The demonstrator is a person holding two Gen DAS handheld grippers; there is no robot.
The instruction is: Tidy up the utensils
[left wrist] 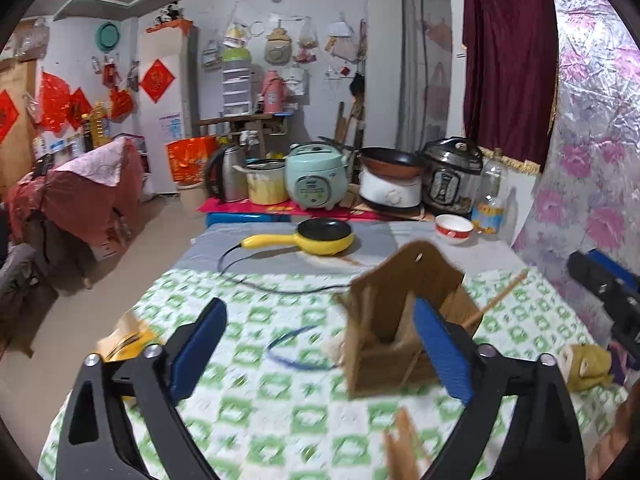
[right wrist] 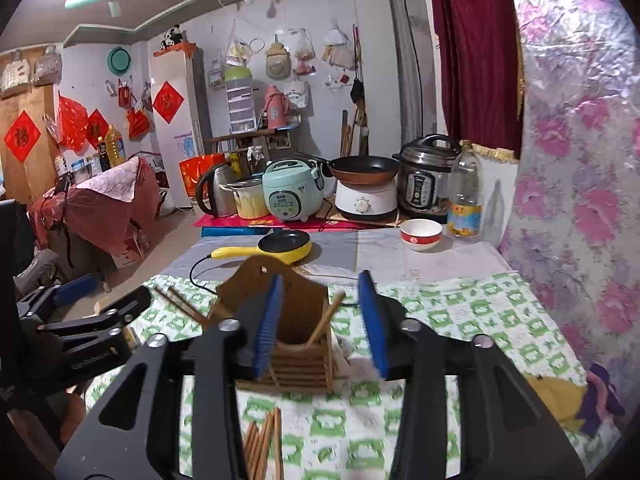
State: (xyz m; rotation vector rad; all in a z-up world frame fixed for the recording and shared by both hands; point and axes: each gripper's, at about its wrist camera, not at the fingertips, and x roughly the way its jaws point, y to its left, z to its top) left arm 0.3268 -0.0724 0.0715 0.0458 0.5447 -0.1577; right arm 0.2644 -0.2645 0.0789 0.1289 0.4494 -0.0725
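A wooden utensil holder (left wrist: 394, 320) stands on the green-and-white checked cloth (left wrist: 280, 420), with one chopstick (left wrist: 498, 300) leaning out of it. My left gripper (left wrist: 320, 344) is open and empty, its right finger in front of the holder. In the right wrist view the holder (right wrist: 296, 340) sits just beyond my right gripper (right wrist: 324, 324), which is open and empty; a chopstick (right wrist: 326, 318) leans inside it. Several loose chopsticks (right wrist: 264, 444) lie on the cloth below the right gripper. Two more chopsticks (right wrist: 180, 302) lie left of the holder.
A yellow electric pan (left wrist: 316, 236) with its black cord, a red-and-white bowl (left wrist: 454, 228) and a bottle (left wrist: 490, 196) sit at the far end. Cookers and a kettle stand behind. A yellow cloth (right wrist: 560, 400) lies at the right. A blue band (left wrist: 296, 350) lies on the cloth.
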